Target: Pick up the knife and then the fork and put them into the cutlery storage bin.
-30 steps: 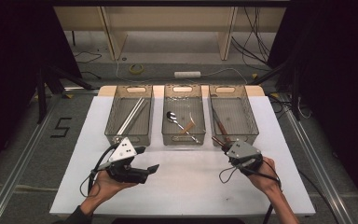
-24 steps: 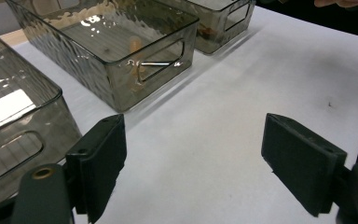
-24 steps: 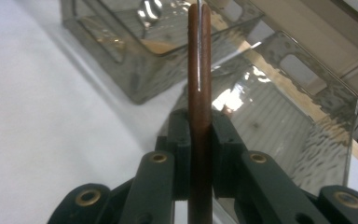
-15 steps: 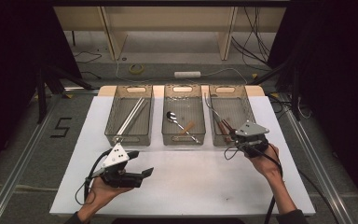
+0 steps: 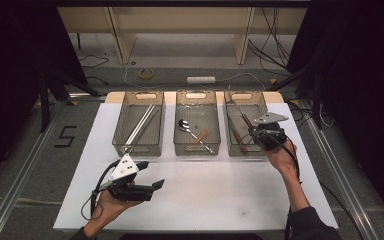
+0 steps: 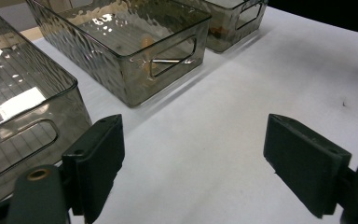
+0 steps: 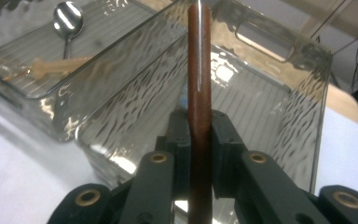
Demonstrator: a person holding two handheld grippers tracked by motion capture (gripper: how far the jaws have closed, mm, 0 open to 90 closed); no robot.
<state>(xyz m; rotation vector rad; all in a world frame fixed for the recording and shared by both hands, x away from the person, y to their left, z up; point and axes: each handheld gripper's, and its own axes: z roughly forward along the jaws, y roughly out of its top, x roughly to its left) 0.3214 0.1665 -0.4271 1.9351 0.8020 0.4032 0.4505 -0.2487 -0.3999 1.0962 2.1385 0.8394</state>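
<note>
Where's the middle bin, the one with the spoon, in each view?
High view: middle bin, centre of the row of three.
Left gripper view: top centre, its handle cutout facing the camera.
Right gripper view: upper left, spoon inside.
Shared landmark: the right bin next to it.

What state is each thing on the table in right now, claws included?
Right claw: shut on a brown-handled utensil, held over the right bin.
Left claw: open, holding nothing, above the white table.
Left bin: holds long metal sticks.
Middle bin: holds a spoon lying flat, with an orange piece beside it.
Right bin: also holds another utensil, lying down.
</note>
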